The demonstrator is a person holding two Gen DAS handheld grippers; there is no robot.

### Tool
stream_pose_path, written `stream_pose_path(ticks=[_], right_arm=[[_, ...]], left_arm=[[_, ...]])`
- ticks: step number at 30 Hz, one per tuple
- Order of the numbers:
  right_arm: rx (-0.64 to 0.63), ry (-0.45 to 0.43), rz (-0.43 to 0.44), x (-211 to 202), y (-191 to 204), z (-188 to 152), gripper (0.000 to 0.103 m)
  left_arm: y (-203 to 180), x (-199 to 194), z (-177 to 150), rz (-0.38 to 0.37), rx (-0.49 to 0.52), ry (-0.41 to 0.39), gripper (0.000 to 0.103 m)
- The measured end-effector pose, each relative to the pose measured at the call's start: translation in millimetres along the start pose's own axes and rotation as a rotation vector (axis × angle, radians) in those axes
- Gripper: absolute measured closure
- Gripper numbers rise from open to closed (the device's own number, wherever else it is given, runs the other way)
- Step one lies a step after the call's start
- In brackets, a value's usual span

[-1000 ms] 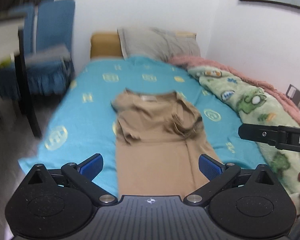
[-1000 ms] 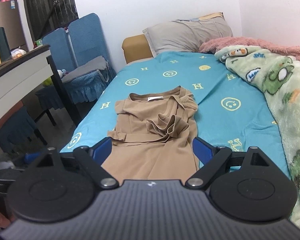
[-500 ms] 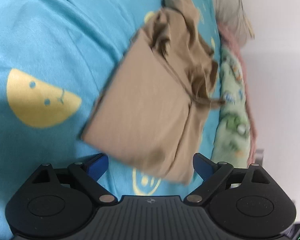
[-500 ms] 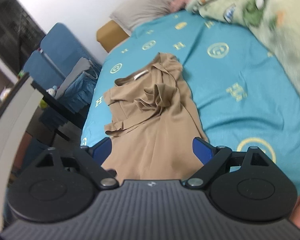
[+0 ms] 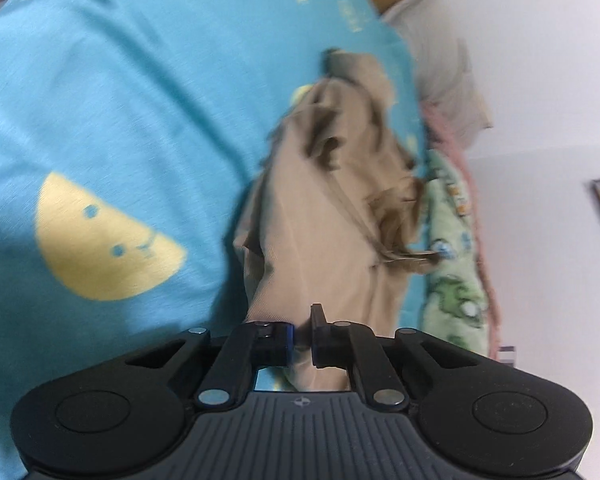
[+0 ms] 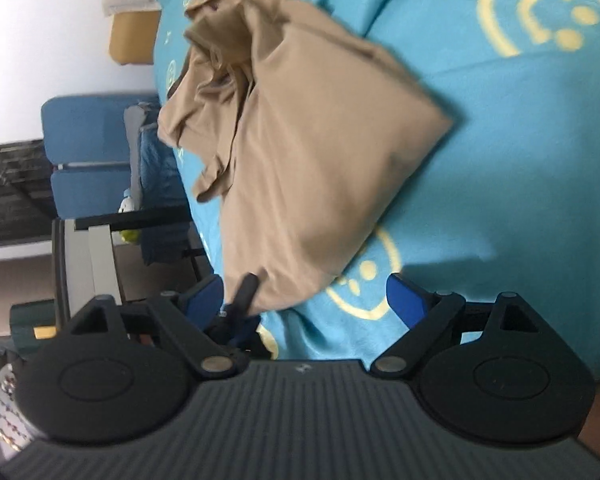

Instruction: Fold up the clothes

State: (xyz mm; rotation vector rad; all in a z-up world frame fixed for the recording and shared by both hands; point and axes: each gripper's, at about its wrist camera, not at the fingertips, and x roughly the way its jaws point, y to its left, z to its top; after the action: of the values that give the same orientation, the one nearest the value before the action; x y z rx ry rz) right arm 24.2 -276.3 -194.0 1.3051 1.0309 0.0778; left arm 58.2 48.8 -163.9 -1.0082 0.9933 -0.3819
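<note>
The crumpled tan cloth garment [image 5: 332, 216] lay on the turquoise bedsheet printed with yellow smiley faces [image 5: 100, 120]. The left gripper [image 5: 303, 338] had its fingers clamped on the garment's near hem. The right gripper [image 6: 306, 300], fingers spread wide apart, hovered just beside that same hem over the sheet.

- The garment [image 5: 324, 240] is showing plain tan, darker brown in its bunched folds.
- The bedsheet [image 5: 100, 100] is showing turquoise with pale yellow smiley faces and letter marks.
- The blanket [image 5: 456, 280] is showing pale green with cartoon figures, pink along its edge.
- The pillow [image 5: 448, 64] is showing grey.
- The chairs [image 6: 88, 152] are showing blue.
- Both grippers' finger pads [image 6: 400, 294] are showing blue on black bodies.
</note>
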Motion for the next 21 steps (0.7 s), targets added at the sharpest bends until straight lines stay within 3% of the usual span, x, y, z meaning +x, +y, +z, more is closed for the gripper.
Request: stream_pose_path(ticks=[2,3,6,8,10,13,16,21], right_arm=[[-0.022,-0.052,0.021,2.5,1.9,-0.3,0.015],[-0.031,-0.103,0.013,0.8,1.1,2.4,0.022],[0.034,-0.242,-0.029,-10.1,-11.4,14.4,0.049],[0.019,-0.296,-0.051,-17.2,-8.6,16.0,0.079],[-0.047,-0.315,-0.045,-19.3,4.2,12.2,0.089],[-0.155,-0.377,-0.013,-34.0,26.8,3.3,0.090],[-0.236,-0.439,0.078,-63.1,43.0,-5.5,0.090],[-0.361,-0.444,0.077,-113.0,77.1,-29.2,0.090]], left_arm=[[-2.8,-4.1,-0.1,-0.030,0.011,-0.019,0.097],[-4.7,-6.2,0.6,-0.048,0.015,-0.031,0.097],[-11.0,-12.3,2.9,-0.103,0.025,-0.068,0.097],[-16.7,-15.1,3.9,-0.133,0.041,-0.085,0.097],[-26.0,-20.0,2.7,-0.150,0.086,-0.109,0.097],[-39.8,-32.2,1.9,-0.191,0.140,-0.153,0.098],[-60.9,-54.7,1.0,-0.243,0.210,-0.197,0.098],[-92.3,-105.3,-18.2,-0.268,0.252,-0.206,0.098]])
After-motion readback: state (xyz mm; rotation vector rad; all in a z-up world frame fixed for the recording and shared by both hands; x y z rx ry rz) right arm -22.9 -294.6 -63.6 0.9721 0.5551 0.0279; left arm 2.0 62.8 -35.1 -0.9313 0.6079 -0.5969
